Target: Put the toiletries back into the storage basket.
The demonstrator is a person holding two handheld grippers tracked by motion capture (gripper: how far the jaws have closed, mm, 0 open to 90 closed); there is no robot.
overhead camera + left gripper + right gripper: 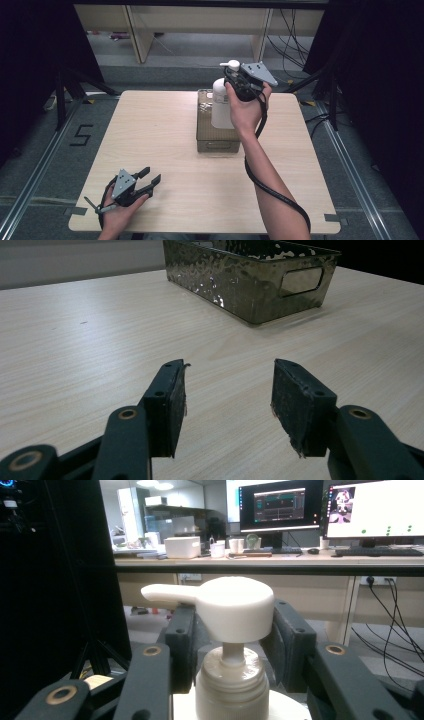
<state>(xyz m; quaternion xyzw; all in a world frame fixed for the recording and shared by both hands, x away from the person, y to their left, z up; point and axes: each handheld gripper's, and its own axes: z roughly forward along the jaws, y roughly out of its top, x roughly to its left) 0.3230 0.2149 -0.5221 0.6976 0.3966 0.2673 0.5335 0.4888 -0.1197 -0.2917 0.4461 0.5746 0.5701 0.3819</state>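
Got my right gripper clamped on the neck of the pump bottle, up in the upper middle of the high view. In the right gripper view the jaws sit either side of the collar just under the pump head, which I'd say is the sensible spot: narrow, and the head stops it slipping down.

The bottle hangs upright over the bin. Can't tell if its base is touching inside. Long axis is vertical, and the spout points to the left of frame in both views.

My left gripper is parked at the lower left of the table, jaws apart with nothing between them, aimed at the bin. Probably just out of the way.
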